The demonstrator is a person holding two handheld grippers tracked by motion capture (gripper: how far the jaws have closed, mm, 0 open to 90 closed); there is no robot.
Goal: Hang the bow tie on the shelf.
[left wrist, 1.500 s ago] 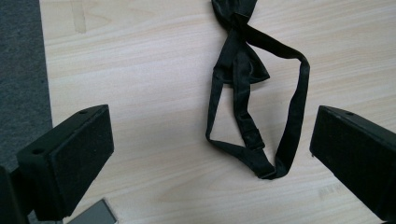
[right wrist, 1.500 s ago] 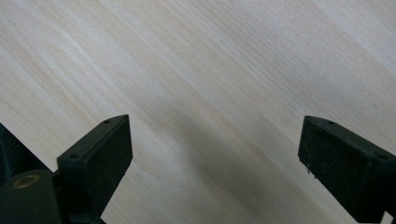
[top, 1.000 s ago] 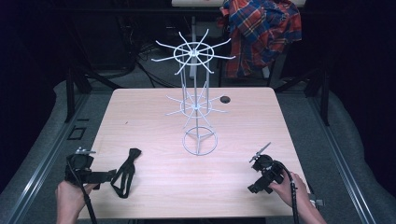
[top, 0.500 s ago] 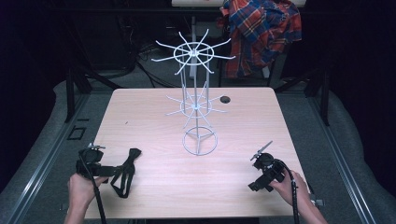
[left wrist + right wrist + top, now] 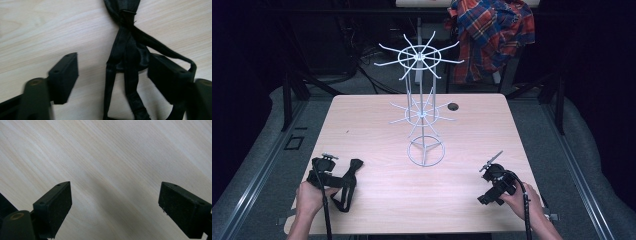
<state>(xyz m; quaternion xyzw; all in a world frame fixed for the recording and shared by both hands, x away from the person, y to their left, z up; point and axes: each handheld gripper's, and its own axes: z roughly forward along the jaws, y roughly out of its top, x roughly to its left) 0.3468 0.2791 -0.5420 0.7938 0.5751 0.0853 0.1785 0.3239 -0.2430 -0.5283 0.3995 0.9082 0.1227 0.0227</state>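
Two tongs are held low over the pale wooden counter [image 5: 377, 125], one in each of the person's hands. The left tongs [image 5: 112, 75] are seen at the near left corner, spread wide, with a black strap [image 5: 125, 57] lying flat on the wood between the jaws; in the left gripper view the strap's bundled bands run up the middle of the gap, and one loop of it passes just behind the jaw on the right (whether it touches that jaw cannot be told). In the high view the strap [image 5: 348, 182] is seen just right of the left hand [image 5: 308, 196], stretched toward the counter's near edge. The right tongs [image 5: 115, 205] are held by the right hand [image 5: 524, 200] near the near right corner, opened wide over bare wood, with nothing between the jaws. A white wire rack [image 5: 422, 107] with two tiers of radiating hooks stands on a ring base at the counter's middle, well apart from both tongs. A plaid shirt [image 5: 492, 35] is draped beyond the far edge.
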